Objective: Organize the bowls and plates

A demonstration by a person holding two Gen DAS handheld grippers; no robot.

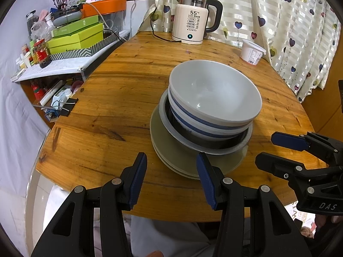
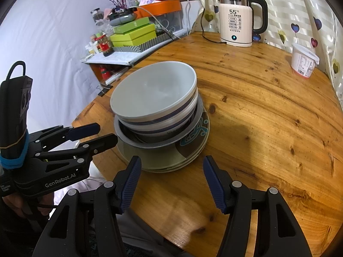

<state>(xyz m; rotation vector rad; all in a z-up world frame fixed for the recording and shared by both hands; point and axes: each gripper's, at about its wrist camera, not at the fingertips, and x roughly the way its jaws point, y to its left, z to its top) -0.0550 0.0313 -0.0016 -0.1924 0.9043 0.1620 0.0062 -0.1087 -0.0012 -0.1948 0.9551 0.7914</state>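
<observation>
A single stack of dishes sits at the middle of the round wooden table [image 1: 120,90], a little right of centre in the left wrist view and left of centre in the right wrist view. At the bottom lie flat plates [image 2: 193,150], the top one printed with a teal and brown pattern; on them rests a grey-rimmed bowl [image 1: 171,126] with a dark inside, and nested in that are blue-banded white bowls [image 1: 205,126]. The topmost, a plain white bowl [image 1: 216,92], is empty and tilts slightly toward the upper right of the left wrist frame. Toward the top of both frames stands a cream electric kettle [image 1: 190,21] with a cord trailing left, and at the upper right a white lidded tub [image 1: 251,52] stands beside the heart-print curtain [image 1: 289,25]. A cluttered side shelf with green boxes [image 1: 79,36] fills the upper left. The left gripper [image 1: 171,171] points down at the near rim of the plates from the bottom of its own frame, its blue-padded fingers [image 1: 137,180] spread apart and grasping nothing; the right pad overlaps the plate edge in the view, though whether it touches I cannot tell. The right gripper [image 2: 172,173] hangs just beside it, likewise angled down over the near table edge, jaws released and empty, the stack just beyond its tips.
</observation>
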